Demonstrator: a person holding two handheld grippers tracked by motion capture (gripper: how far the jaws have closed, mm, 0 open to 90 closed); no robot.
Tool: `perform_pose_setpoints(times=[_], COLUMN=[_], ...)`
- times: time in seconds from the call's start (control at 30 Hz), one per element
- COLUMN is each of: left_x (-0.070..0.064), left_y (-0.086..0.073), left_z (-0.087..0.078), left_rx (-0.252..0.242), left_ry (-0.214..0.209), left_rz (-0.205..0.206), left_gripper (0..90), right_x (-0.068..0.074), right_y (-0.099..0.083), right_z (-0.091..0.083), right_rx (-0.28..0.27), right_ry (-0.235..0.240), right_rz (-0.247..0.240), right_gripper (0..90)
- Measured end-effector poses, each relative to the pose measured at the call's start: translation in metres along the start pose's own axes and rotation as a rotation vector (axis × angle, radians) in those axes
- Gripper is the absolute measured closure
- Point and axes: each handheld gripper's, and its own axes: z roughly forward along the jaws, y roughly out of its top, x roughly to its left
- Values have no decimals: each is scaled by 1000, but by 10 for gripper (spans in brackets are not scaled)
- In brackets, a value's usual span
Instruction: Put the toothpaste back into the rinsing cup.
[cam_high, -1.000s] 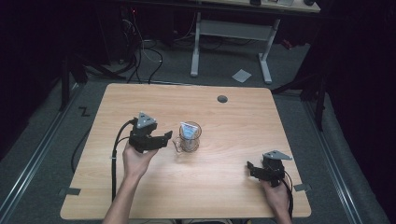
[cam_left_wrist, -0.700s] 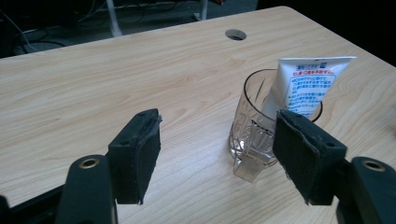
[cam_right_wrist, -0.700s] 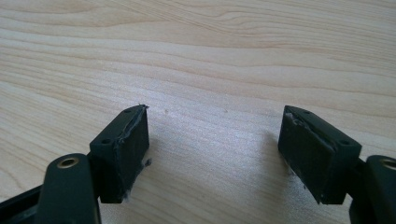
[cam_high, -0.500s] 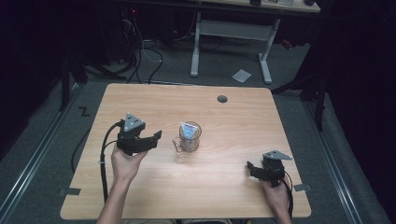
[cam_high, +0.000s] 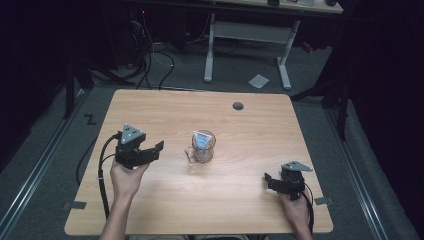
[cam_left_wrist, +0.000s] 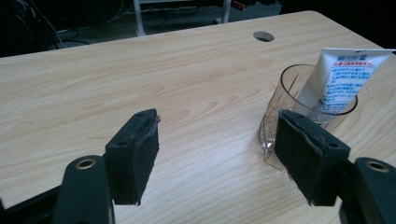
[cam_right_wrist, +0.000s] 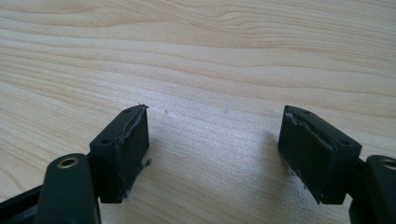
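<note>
A clear glass mug (cam_high: 202, 148) stands upright near the middle of the bench (cam_high: 150, 110), with a white tube (cam_left_wrist: 337, 79) leaning inside it. The glass looks rigid, slick and breakable, the tube light and squashy; the mug's wall or handle seems the safest hold. The left hand-held gripper (cam_left_wrist: 217, 149) is released beside the mug, the right hand-held gripper (cam_right_wrist: 215, 149) released well apart.

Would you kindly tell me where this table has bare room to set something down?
The table is bare between the far edge's cable hole and the glass cup, and between cup and right gripper. It is tighter between the left gripper and cup.
</note>
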Motion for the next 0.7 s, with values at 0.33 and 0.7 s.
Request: perform_pose_setpoints(times=[0.33, 0.7], left_x=[12, 23], left_y=[-12, -36], left_z=[-7, 0], left_rx=[8, 58], left_ry=[29, 69], left_rz=[-38, -60], left_gripper=[306, 304], right_x=[0, 0], right_y=[0, 0], right_z=[0, 0], right_rx=[-1, 0], right_ry=[0, 0], right_rz=[-1, 1], right_gripper=[246, 246])
